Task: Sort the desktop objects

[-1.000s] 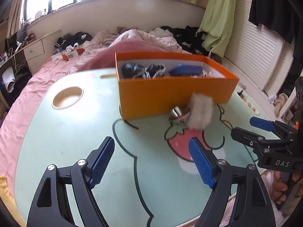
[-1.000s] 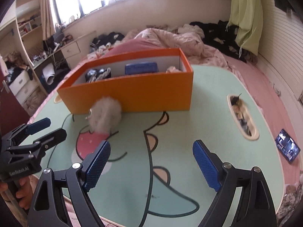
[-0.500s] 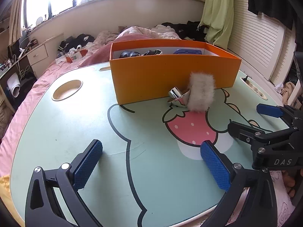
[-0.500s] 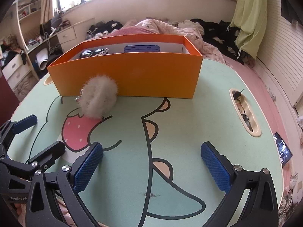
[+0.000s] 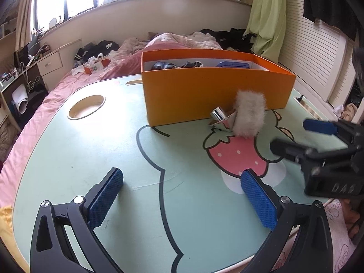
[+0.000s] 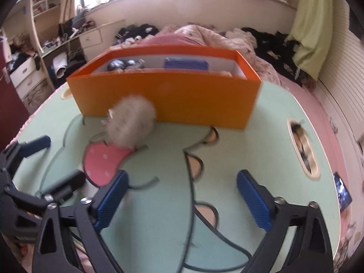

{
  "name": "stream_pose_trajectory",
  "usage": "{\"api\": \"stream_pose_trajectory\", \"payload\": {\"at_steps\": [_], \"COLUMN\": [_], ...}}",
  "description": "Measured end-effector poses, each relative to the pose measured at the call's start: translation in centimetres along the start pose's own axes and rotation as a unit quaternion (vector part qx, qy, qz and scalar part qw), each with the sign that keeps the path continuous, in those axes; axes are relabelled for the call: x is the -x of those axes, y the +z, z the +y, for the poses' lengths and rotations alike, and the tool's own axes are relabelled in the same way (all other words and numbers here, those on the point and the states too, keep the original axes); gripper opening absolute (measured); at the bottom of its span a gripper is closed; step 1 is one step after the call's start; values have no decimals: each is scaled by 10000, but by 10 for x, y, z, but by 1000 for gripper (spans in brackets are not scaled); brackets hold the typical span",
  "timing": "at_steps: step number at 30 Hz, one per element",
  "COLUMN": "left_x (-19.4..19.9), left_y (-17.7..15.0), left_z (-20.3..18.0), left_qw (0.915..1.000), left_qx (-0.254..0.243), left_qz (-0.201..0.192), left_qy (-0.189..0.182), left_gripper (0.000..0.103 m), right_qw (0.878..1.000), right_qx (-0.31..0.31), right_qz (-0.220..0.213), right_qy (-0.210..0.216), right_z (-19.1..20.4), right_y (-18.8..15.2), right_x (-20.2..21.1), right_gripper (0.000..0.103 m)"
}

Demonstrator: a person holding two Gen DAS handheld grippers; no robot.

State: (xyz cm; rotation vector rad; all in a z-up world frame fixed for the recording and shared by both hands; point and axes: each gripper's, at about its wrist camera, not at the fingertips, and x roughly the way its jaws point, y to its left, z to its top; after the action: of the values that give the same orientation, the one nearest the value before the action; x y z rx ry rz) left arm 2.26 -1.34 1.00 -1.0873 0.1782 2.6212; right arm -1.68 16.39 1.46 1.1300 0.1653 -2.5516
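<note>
Fluffy pompom keyring (image 5: 249,117) lies at twelve o'clock against the orange box (image 5: 216,95) on the counter (image 5: 91,150), awaiting sorting, while left gripper (image 5: 182,198) and right gripper (image 6: 182,201) hover wide, empty.

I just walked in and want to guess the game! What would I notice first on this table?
The big orange box at the back of the green cartoon table, with dark and blue things inside. A fluffy white pompom with a shiny metal clip sits right in front of it, above the painted strawberry. The left gripper and right gripper hang open and empty nearer the table's front edge.
</note>
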Motion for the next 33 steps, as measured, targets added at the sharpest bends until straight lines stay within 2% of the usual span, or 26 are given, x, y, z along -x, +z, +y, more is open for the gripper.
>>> {"api": "stream_pose_trajectory", "payload": {"at_steps": [3,5,7,10,11,12,14,18,22,27,29,31,32,33], "left_x": [0,0,0,0,0,0,0,0,0,0,1,2,1,-1], "left_y": [0,0,0,-1,-1,0,-1,-1,-1,4,11,21,27,33], "left_z": [0,-1,-1,-1,0,-1,1,1,0,3,6,10,10,8], "left_qw": [10000,10000,10000,10000,10000,10000,10000,10000,10000,9998,9994,9994,9993,9994], "left_qx": [-3,-3,-3,-1,-1,-1,-2,-2,-5,92,192,292,309,290], "left_qz": [-9,-10,-13,-27,-30,-31,-33,-33,-30,19,15,-78,-118,-107], "left_qy": [12,11,10,3,0,-2,-3,-8,-4,-192,-270,-186,-165,-166], "left_gripper": [103,103,103,103,103,103,103,103,103,103,103,103,103,103], "right_qw": [9981,9969,9965,9930,9905,9887,9834,9838,9907,9949,9945,9947,9953,9959], "right_qx": [-226,-400,-497,-695,-800,-893,-1108,-1147,-986,-910,-955,-940,-885,-833], "right_qz": [-187,-130,-17,295,375,429,417,58,-204,-146,-138,-132,-141,-156], "right_qy": [538,660,664,911,1049,1126,1372,1377,915,416,399,391,357,307], "right_z": [5,8,11,11,8,4,-3,-11,-23,-33,-39,-40,-38,-35], "right_y": [21,35,44,48,45,42,35,23,9,-9,-16,-18,-18,-18], "right_x": [3,-6,-15,-33,-37,-39,-37,-11,12,11,7,7,8,8], "right_gripper": [93,91,82,64,50,33,23,22,22,24,25,27,36,50]}}
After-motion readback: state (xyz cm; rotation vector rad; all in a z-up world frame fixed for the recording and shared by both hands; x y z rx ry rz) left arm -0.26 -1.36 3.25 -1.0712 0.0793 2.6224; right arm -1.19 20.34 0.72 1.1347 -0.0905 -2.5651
